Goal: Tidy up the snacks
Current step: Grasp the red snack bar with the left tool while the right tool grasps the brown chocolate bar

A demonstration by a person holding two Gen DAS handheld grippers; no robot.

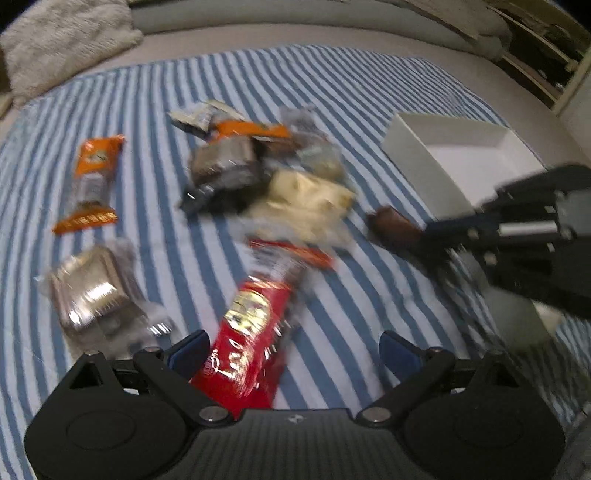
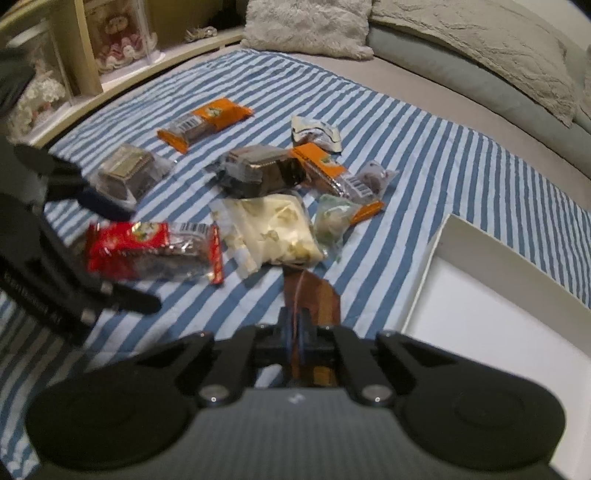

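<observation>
While both wrist views are a bit blurred, I can read the grips: my right gripper (image 2: 294,325) has its jaws pinched together on the brown wrapper (image 2: 314,295), with the packet's thin edge between the blue pads and the rest of it fanning out ahead of the fingers over the striped blanket (image 2: 461,147). From the left wrist the same brown wrapper (image 1: 393,225) shows at the tip of the right gripper (image 1: 424,236), just beside the near corner of the white box (image 1: 424,173). Box looks empty in what I see of it, it sits at the right side of the blanket, near wall right next to my right gripper. My left gripper (image 1: 295,350) is spread wide and holds nothing; the red snack pack (image 1: 255,332) lies between its fingers, close against the left pad, and I can't tell if that pad touches it. In the right wrist view the red snack pack (image 2: 147,251) lies flat with the left gripper (image 2: 118,254) straddling it. Rest of the snacks are loose on the blanket: cream bag (image 2: 273,229) in the middle pile with a dark foil pack (image 2: 258,170) behind it, orange bar (image 2: 207,122) off on its own, clear-wrapped cake (image 2: 129,173) near the left gripper. Grey fluffy pillow (image 2: 306,26) at the far edge.
</observation>
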